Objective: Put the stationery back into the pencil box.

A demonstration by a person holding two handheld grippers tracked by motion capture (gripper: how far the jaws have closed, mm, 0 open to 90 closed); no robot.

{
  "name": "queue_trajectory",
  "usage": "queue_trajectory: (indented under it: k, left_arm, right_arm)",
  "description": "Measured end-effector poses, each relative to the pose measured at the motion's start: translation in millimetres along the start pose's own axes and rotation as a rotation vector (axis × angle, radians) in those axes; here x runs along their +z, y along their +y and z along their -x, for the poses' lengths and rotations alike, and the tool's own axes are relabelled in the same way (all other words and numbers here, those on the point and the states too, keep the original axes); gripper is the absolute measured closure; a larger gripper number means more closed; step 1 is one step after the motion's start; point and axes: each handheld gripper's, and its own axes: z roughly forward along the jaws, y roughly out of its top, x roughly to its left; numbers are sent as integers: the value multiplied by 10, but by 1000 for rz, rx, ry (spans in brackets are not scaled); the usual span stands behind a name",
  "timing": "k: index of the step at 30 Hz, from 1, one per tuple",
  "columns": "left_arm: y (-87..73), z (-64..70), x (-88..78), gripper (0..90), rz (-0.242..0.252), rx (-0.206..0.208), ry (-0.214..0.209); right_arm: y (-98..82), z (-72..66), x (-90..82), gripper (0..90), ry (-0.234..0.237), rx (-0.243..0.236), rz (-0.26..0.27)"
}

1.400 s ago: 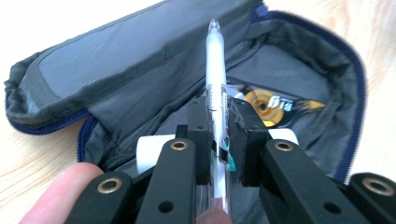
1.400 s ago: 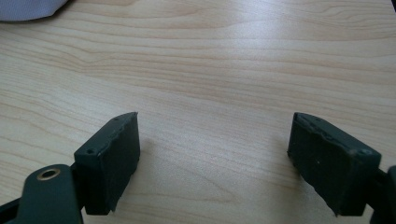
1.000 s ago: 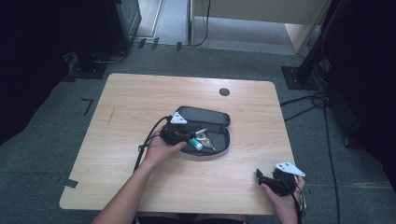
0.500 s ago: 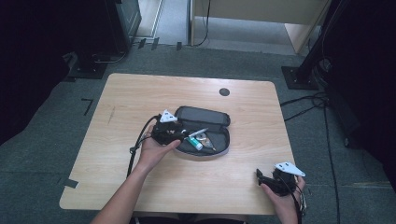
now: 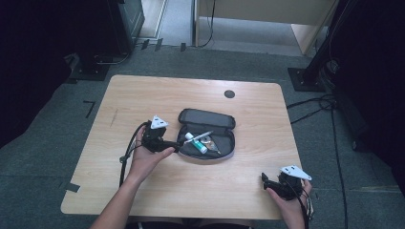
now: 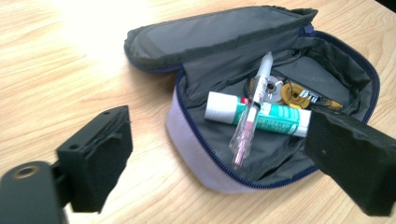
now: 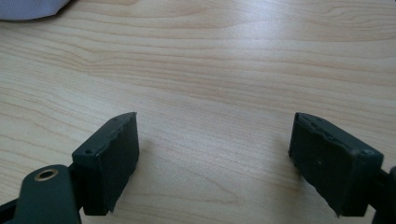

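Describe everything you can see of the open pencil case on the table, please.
The pencil case is soft grey fabric with a dark blue zipper, unzipped, its lid folded back. It lies flat near the middle of the wooden table. Inside lie a white and green glue stick, a clear pen across it, and small round metal pieces.

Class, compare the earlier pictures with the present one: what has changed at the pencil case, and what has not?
The left gripper drew back leftward out of the open pencil case; its jaws have just been opening, nothing between them. The pen and glue stick lie inside. The right gripper stayed put, open.
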Motion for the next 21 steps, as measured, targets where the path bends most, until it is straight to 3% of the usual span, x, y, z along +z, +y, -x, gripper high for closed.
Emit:
queue_trajectory:
  k: [4,7,13,21]
  left_arm:
    - [-76,-41,-74,0,0,-26,38]
    - [-136,-63,-141,0,10,-38,59]
    - [-258,-100,-257,0,26,-47,68]
    - [-471,-178,-391,0,29,-91,85]
  right_arm:
    - [2,-3,5,128,4,-1,-5]
    - [3,-2,12,95,13,-16,-10]
    - [11,-14,28,11,31,-27,-35]
    - [12,-13,34,0,28,-28,-39]
